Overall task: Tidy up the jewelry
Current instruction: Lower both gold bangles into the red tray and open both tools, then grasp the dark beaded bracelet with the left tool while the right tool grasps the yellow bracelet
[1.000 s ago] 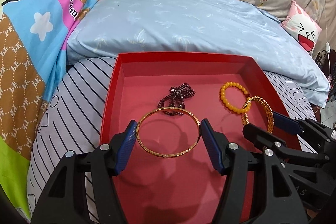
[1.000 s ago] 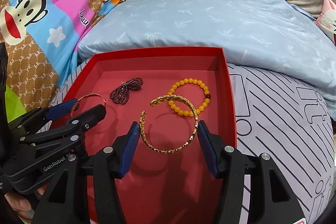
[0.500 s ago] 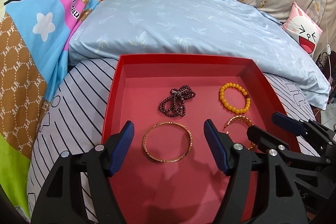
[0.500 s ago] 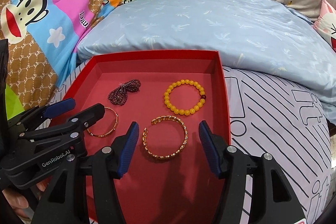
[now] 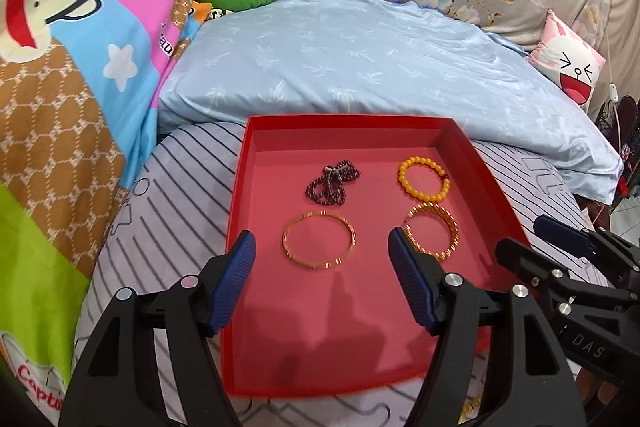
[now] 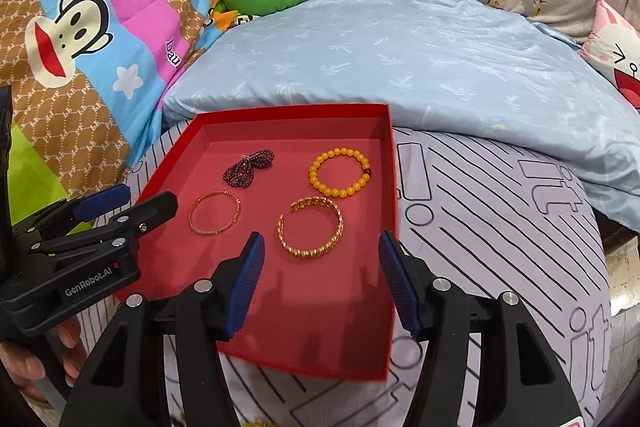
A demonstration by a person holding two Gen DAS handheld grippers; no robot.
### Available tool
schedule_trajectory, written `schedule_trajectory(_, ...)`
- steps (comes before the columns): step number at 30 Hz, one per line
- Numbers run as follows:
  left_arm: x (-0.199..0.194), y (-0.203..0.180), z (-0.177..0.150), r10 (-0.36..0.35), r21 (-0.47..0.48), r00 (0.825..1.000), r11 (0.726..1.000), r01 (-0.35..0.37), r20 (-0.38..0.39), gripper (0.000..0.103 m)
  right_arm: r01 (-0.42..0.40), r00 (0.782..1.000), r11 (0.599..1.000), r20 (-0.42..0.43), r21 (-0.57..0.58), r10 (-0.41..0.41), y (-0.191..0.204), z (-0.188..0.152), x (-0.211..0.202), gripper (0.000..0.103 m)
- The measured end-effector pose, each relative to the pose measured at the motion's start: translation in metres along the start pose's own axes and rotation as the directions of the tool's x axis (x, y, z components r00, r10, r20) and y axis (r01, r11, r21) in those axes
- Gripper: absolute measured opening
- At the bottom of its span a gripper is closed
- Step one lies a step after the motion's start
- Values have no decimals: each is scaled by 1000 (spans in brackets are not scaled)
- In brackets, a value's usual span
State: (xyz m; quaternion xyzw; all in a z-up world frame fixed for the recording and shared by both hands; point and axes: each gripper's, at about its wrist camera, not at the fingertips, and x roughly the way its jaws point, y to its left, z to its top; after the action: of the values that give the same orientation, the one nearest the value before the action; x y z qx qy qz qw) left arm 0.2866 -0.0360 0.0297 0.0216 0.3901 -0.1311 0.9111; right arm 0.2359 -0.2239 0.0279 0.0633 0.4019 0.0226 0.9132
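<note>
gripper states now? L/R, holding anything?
Left gripper: open, empty, thin gold bangle lies loose ahead.
Right gripper: open, empty.

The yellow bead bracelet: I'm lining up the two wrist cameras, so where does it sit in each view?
Left wrist view: the yellow bead bracelet lies right of centre, in the red tray's far right part.
Right wrist view: the yellow bead bracelet lies near the picture's centre, by the tray's right wall.
Shared landmark: the gold chain cuff lies just nearer the camera in both.
</note>
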Motion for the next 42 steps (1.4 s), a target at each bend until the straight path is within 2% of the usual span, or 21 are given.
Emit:
schedule_trajectory(8,-43,0,-29,6,2,1000,1000,-6,20,65,3,1000,1000,2,14,-3,-4,-39,-40,58)
schedule_trajectory(15,-66,5,-72,9,-4,1000,1000,-9,-22,65,15,1000,1000,-5,11,-15,-3,-75,-66,58)
schedule_trajectory(27,-69,3,-144,-5,-14,992,1000,4,-127,65,20,998,1000,-64,12,-20,3,-132,-83,58)
schedule_trajectory(35,-64,-8,-163,-3,24,988,1000,7,-157,64,18,996,999,-93,37,-14,0,-151,-83,58)
schedule_trajectory(38,-59,-10,-167,4,24,986,1000,0,-166,58,14,995,999,-101,39,-10,1,-154,-82,58)
schedule_trajectory(42,-60,-13,-169,4,39,988,999,2,-156,55,9,994,999,-108,38,-5,3,-157,-79,58)
